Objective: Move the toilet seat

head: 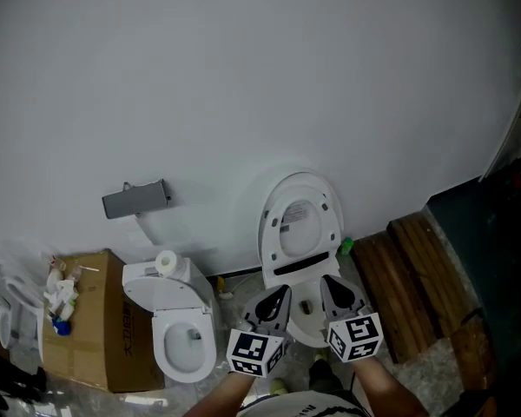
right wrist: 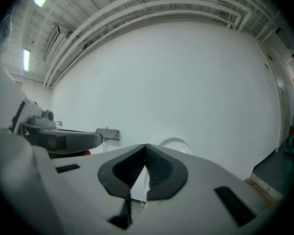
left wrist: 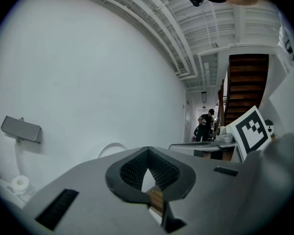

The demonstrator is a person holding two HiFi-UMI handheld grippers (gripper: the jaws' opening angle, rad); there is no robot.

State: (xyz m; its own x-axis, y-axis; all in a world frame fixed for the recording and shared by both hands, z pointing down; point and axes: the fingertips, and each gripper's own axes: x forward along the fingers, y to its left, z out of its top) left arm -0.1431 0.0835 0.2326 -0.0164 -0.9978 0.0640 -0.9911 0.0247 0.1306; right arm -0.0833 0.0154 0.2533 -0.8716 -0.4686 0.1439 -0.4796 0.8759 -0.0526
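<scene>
A white toilet stands against the wall with its seat and lid [head: 300, 224] raised upright; the bowl [head: 306, 313] lies below, partly hidden by my grippers. My left gripper [head: 280, 294] hovers over the bowl's left side, jaws shut with nothing between them. My right gripper [head: 329, 283] hovers over the bowl's right side, also shut and empty. Neither touches the seat. In the left gripper view the closed jaws [left wrist: 147, 151] point at the wall, with the lid's curved top [left wrist: 110, 148] just beyond. The right gripper view shows closed jaws [right wrist: 146, 146] and the lid's top [right wrist: 174, 142].
A second toilet [head: 181, 333] with a paper roll [head: 166, 261] stands to the left, next to a cardboard box [head: 100, 324]. A grey box [head: 136, 199] hangs on the wall. Wooden planks [head: 408, 276] lie to the right. A person [left wrist: 204, 126] stands far down the corridor.
</scene>
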